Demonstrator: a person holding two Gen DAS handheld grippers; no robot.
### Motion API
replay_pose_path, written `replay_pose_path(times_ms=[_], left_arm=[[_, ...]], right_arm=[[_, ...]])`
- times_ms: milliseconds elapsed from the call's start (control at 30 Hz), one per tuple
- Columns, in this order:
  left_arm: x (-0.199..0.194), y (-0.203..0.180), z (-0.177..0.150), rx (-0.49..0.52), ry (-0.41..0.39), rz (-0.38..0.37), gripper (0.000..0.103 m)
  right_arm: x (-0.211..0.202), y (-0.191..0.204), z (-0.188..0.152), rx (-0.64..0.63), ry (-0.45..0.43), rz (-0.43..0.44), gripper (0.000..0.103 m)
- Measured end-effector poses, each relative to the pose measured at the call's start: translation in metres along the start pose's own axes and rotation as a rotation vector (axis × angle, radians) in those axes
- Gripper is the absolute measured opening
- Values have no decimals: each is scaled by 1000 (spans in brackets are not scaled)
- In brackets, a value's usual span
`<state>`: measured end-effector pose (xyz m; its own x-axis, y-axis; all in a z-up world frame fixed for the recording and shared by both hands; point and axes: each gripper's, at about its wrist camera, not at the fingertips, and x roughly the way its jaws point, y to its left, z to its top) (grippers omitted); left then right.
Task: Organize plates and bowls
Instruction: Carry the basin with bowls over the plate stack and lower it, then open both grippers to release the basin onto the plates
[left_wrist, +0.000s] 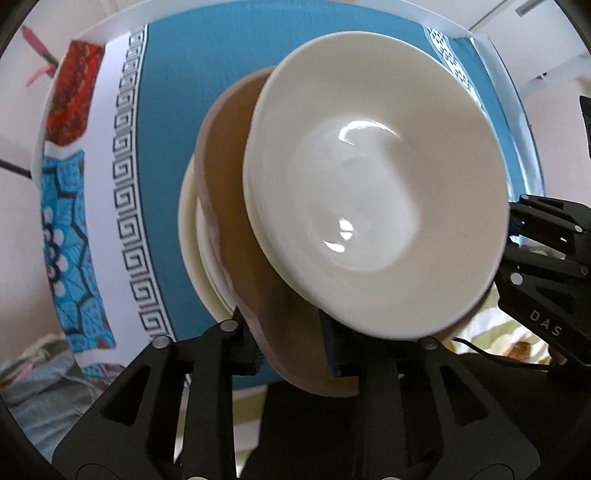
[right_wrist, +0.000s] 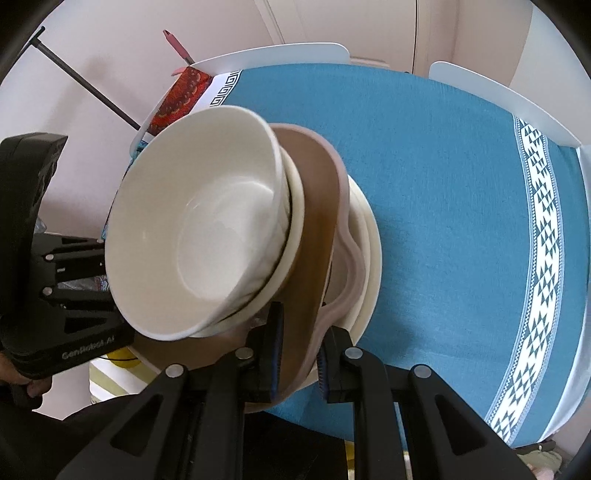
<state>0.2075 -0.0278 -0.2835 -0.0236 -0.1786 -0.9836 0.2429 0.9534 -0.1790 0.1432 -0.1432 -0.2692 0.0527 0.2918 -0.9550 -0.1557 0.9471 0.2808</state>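
Left gripper (left_wrist: 291, 350): jaws closed on brown plate (left_wrist: 236, 206) rim; white bowl (left_wrist: 373, 192) directly ahead
Right gripper (right_wrist: 297, 354): jaws clamped on same plate's opposite rim; cream plates (right_wrist: 369, 240) beneath

L gripper (left_wrist: 291, 354) blk, silver screws, blue pads; R gripper (right_wrist: 299, 363) same, "DAS" mark

Blue tablecloth (right_wrist: 443, 206) lies bare beyond the stacked dishes (right_wrist: 229, 229); chair backs (right_wrist: 498, 99) border its far edge.
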Motion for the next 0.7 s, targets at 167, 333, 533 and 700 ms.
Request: replay_pose_path(times_ms=[167, 333, 533, 700], left_arm=[[-2, -4, -4, -15, 14, -12, 30], [-11, -11, -6, -15, 17, -44, 53], [-28, -17, -11, 2, -28, -23, 80], [-40, -15, -23, -4, -53, -19, 80]], right_arm=[[-2, -2, 2, 6, 10, 1, 16], [-5, -2, -2, 5, 19, 6, 16], [-12, -1, -3, 3, 2, 5, 16], [-25, -1, -10, 11, -24, -2, 16]])
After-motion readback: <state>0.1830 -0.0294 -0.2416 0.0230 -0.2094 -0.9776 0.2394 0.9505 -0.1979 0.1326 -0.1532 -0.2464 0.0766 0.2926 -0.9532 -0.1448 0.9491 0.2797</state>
